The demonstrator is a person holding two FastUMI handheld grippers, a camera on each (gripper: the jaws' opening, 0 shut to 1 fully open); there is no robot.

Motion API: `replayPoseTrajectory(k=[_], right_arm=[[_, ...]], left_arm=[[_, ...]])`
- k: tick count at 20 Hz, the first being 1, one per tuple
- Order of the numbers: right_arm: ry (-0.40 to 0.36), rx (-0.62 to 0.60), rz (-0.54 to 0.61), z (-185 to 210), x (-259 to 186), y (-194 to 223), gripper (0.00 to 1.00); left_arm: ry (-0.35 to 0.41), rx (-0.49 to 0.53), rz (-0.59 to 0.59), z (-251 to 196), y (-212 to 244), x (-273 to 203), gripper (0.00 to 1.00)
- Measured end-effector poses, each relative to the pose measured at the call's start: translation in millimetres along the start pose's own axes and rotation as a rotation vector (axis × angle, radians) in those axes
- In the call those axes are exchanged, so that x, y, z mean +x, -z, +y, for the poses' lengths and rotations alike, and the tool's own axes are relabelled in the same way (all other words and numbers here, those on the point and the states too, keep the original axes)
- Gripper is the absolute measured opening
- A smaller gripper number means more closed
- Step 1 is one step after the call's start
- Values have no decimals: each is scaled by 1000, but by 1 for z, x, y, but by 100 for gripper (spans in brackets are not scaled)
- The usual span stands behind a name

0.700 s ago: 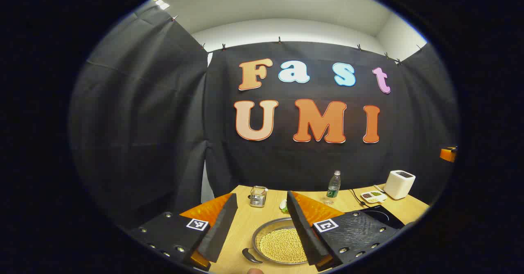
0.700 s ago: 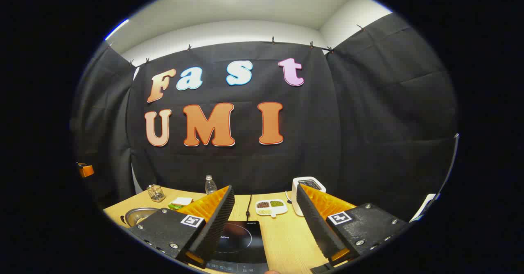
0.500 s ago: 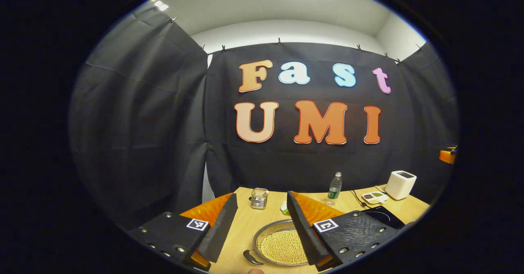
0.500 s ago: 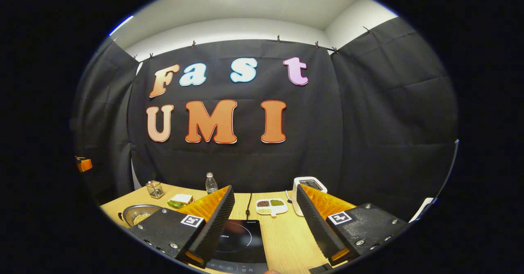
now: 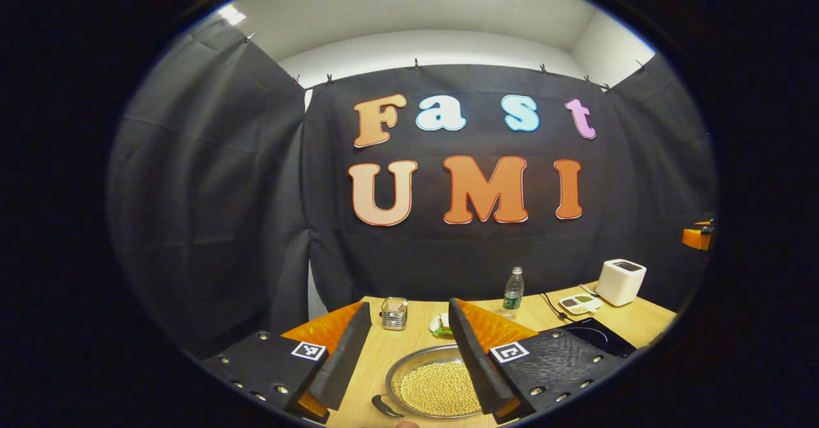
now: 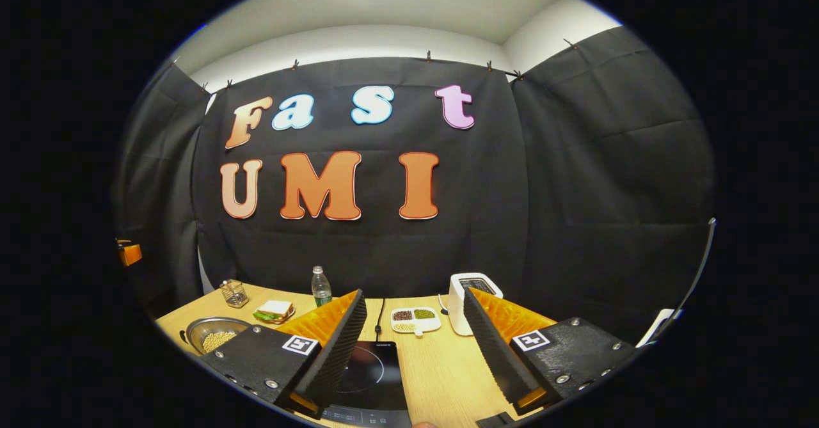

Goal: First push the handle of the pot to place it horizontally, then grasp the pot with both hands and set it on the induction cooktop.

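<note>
Both tongs, left gripper (image 5: 409, 357) and right gripper (image 6: 414, 345), wide, empty; views have shifted slightly; pot (image 5: 435, 386) untouched; handle push pending.

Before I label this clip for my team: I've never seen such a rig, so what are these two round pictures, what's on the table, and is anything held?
No robot is here: a person carries a two-finger gripper in each hand, and a fisheye camera rides on each, looking along its fingers.

In the left gripper view, the left gripper is open and empty above a wooden table. Between its fingers lies the metal pot, full of yellowish beans, with its dark handle at the near left.

In the right gripper view, the right gripper is open and empty too, above the black induction cooktop.

Farther back stand a water bottle, a sandwich, a small wire basket, a divided dish and a white appliance.
</note>
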State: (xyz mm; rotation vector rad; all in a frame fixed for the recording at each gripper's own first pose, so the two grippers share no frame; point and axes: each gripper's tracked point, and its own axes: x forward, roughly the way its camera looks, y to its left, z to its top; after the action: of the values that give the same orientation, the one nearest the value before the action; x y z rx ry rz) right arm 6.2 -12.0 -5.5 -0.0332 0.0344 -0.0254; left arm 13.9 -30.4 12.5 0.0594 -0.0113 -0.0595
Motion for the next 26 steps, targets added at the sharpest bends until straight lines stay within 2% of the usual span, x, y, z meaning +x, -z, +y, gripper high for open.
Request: replayPoseTrajectory(k=[10,12,13,15,16,20,21,23,26], right_arm=[[-7,-2,8,1,-3,4,95],[-5,-4,16,0,-2,7,95],[-7,-3,21,1,-1,9,95],[-17,8,32,3,0,13,95],[-23,14,38,4,0,15,95],[-7,13,47,-1,3,19,95],[-4,11,46,-3,3,19,95],[-1,14,46,-3,4,18,95],[-2,19,45,-3,4,19,95]], left_arm=[[62,-26,20,-8,5,-4,77],[70,-19,19,-6,6,-4,82],[72,-18,19,-4,6,-5,73],[77,-33,31,-4,8,-4,62],[81,-40,39,-5,12,-5,62],[88,-29,68,-4,19,-6,20],[88,-23,65,-5,19,-8,20],[85,-10,66,-3,21,-7,5],[98,-6,71,-7,25,-10,2]])
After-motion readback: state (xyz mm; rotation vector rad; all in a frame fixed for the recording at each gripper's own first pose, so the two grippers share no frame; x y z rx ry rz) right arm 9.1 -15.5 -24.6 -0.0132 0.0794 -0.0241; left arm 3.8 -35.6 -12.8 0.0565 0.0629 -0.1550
